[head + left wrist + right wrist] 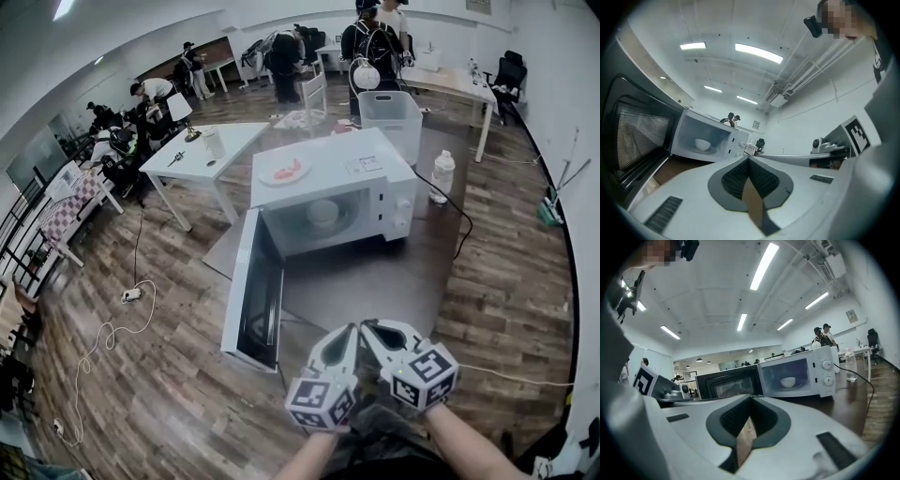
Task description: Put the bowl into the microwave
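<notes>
Bowl (pixel 322 214) first: it sits upright, white, in the middle of the microwave (pixel 323 150) cavity, on the glass tray, and I have no hold on it. Both of my gripper views show it there, small and far off behind the tips. The door (pixel 253 291) hangs wide open on its left hinge, swung out toward me, with its dark window facing the cavity side. My left gripper (pixel 352 330) and right gripper (pixel 368 326) are side by side low in the head view, well apart from the microwave and pointing toward its open front, their tips close to one another. In the left gripper view my left jaws are together, the ribbed pads meeting at the tip with nothing between them; only a sliver of brown floor shows through the gap lower down. My right jaws are closed the same way, pad against pad and empty. The microwave stands on a dark surface (pixel 375 281), and its black cord (pixel 452 208) runs off to the right. On its top lies a plate (pixel 284 171) with something red on it. A bottle (pixel 442 175) stands just to the right, a white table (pixel 202 150) to the left, and people stand about at the far end of the room.
</notes>
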Demonstrator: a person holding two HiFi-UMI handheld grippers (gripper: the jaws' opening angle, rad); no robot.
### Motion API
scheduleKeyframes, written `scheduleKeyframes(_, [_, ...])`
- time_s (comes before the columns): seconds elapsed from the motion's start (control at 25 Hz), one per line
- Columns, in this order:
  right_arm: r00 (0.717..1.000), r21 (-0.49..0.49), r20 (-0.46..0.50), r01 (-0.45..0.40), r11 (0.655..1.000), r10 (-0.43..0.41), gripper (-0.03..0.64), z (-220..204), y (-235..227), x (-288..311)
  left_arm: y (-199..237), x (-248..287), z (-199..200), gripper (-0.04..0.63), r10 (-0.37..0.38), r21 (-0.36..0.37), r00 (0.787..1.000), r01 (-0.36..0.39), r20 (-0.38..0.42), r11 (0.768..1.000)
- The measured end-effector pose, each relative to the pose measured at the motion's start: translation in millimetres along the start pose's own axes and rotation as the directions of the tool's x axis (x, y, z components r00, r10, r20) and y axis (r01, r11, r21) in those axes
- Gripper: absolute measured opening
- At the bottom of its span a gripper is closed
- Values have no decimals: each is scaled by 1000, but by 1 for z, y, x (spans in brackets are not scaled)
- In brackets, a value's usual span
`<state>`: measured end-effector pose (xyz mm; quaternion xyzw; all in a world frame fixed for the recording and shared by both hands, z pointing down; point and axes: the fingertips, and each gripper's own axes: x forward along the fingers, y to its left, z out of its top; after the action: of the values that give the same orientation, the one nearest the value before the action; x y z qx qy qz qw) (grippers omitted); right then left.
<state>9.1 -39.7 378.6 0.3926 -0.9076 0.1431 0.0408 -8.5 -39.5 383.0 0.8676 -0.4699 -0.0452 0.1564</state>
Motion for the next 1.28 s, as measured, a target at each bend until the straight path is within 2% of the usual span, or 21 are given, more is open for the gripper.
scheduleKeyframes(0.52, [1000, 12, -8, -18, 1000, 18, 0, -5, 9, 1, 6, -7, -3, -2, 15, 3, 1000, -15, 1, 1000])
scheduleKeyframes(0.88, [999, 13, -28, -24, 1000, 25, 0, -9, 18, -3, 8, -13, 1, -2, 32, -29, 999, -31, 28, 999])
scheduleKeyframes(1.28, [999, 34, -43, -30, 999, 31, 0, -16, 19, -7, 5, -16, -7, -2, 35, -39, 999, -35, 12, 999])
